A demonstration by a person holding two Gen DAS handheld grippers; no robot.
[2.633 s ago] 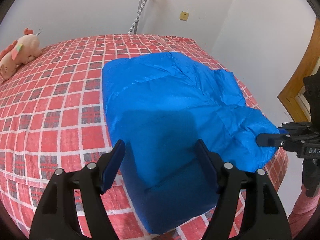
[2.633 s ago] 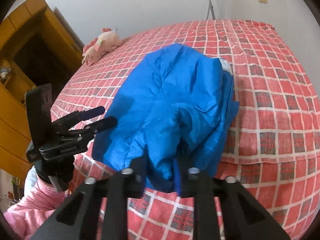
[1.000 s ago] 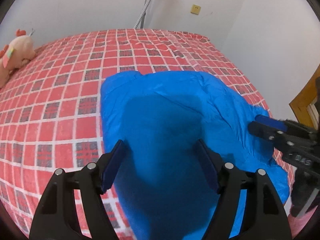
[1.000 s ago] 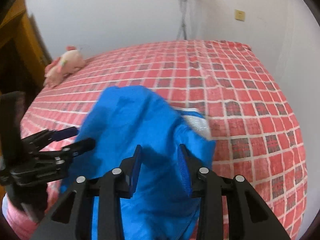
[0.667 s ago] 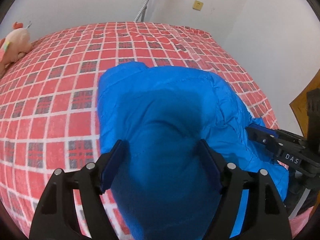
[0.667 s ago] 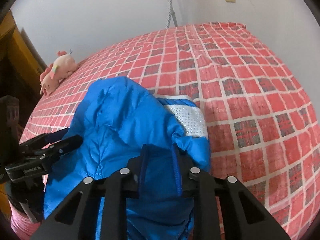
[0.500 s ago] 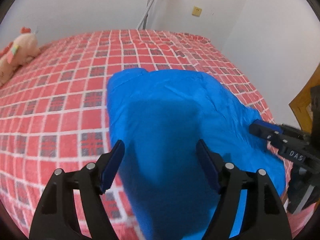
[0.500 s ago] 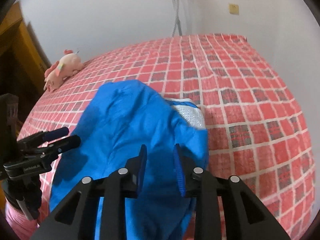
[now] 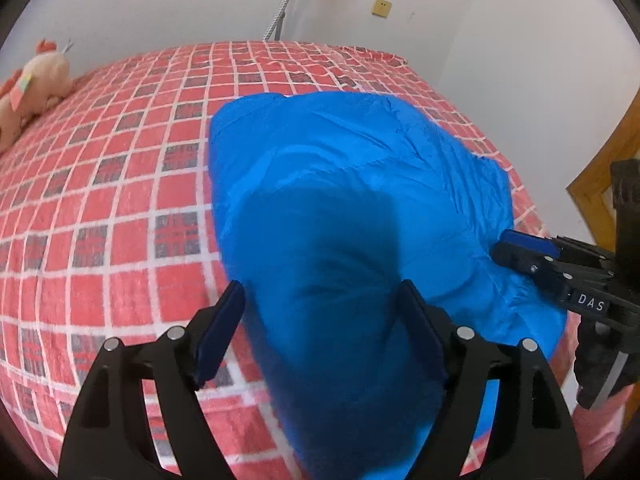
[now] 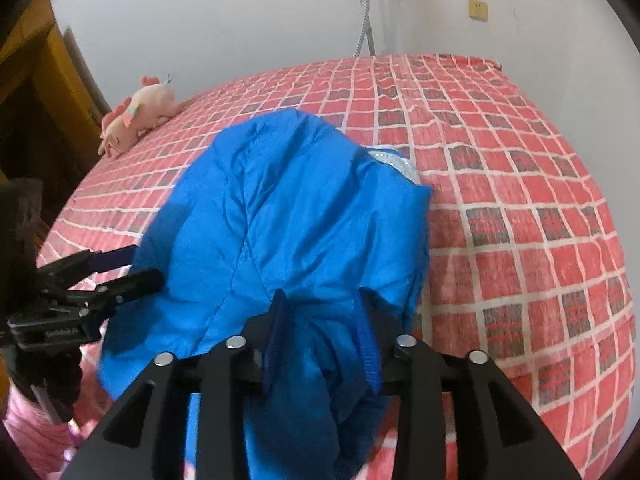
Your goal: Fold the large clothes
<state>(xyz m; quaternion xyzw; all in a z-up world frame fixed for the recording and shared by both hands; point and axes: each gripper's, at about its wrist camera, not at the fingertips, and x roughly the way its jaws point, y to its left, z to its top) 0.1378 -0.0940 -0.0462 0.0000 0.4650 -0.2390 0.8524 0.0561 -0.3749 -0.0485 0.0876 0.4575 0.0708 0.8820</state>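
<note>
I am holding my left gripper (image 9: 320, 320) spread wide over the blue jacket (image 9: 340, 184) | my right gripper (image 10: 320, 332) is clamping its bunched edge | jacket is lying on the red checked bedspread (image 9: 120, 160).

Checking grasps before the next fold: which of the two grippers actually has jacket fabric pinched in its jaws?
The right gripper: its jaws are closed on a bunched fold of the blue jacket. The left gripper has its jaws spread wide, with nothing pinched.

The setting was a home bedroom. A bed (image 9: 120, 184) with a red checked cover filled the room, a pink plush toy (image 10: 136, 120) lay at its far edge, white walls carried a yellow socket plate (image 9: 383, 7), and a wooden wardrobe (image 10: 36, 80) stood alongside.
</note>
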